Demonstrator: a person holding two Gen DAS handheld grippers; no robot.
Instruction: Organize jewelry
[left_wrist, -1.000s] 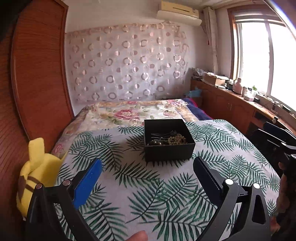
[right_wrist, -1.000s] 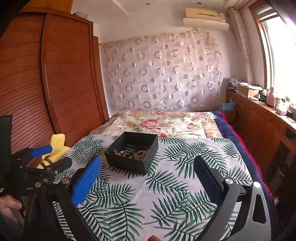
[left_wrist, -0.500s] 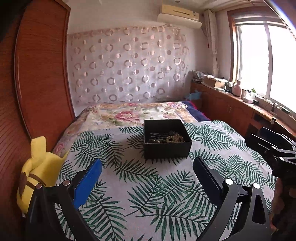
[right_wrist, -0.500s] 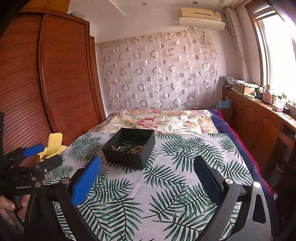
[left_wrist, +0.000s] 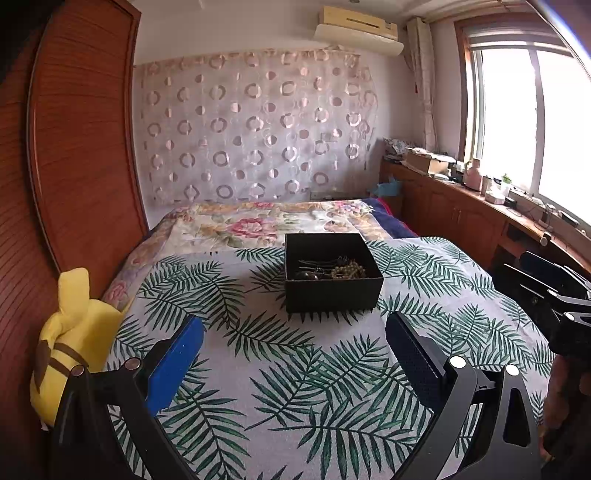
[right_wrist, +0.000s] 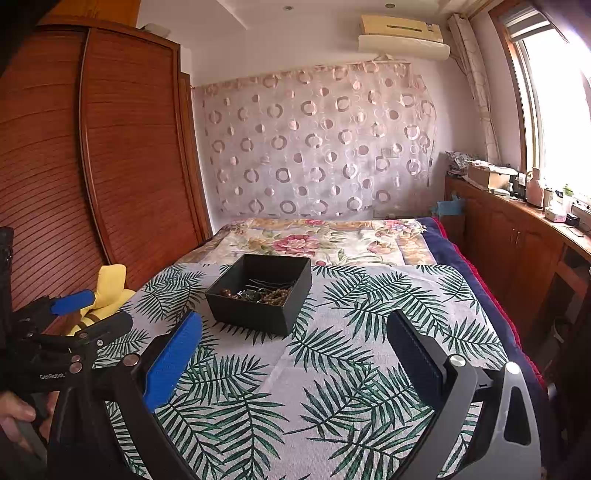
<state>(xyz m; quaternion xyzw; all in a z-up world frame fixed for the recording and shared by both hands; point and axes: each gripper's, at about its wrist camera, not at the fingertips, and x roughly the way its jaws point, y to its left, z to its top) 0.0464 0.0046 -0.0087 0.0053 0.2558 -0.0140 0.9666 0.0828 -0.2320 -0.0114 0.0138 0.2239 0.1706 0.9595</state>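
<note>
A black open box (left_wrist: 332, 273) sits on the palm-leaf bedspread (left_wrist: 280, 369), and it shows again in the right wrist view as the box (right_wrist: 260, 295). Inside lie beaded jewelry (left_wrist: 347, 271) and dark hairpins, also visible as beads (right_wrist: 273, 294). My left gripper (left_wrist: 293, 338) hangs open in front of the box, well short of it, nothing between its fingers. My right gripper (right_wrist: 293, 336) is open too, empty, to the box's right and nearer me. The left gripper (right_wrist: 88, 310) appears at the left edge of the right wrist view.
A yellow plush toy (left_wrist: 74, 339) lies at the bed's left edge against the wooden wardrobe (left_wrist: 74, 147). A floral blanket (left_wrist: 266, 225) covers the far half of the bed. A wooden counter (left_wrist: 480, 206) with clutter runs along the window on the right.
Both grippers have drawn back and risen a little, so the box looks smaller and farther. Both stay open and empty.
</note>
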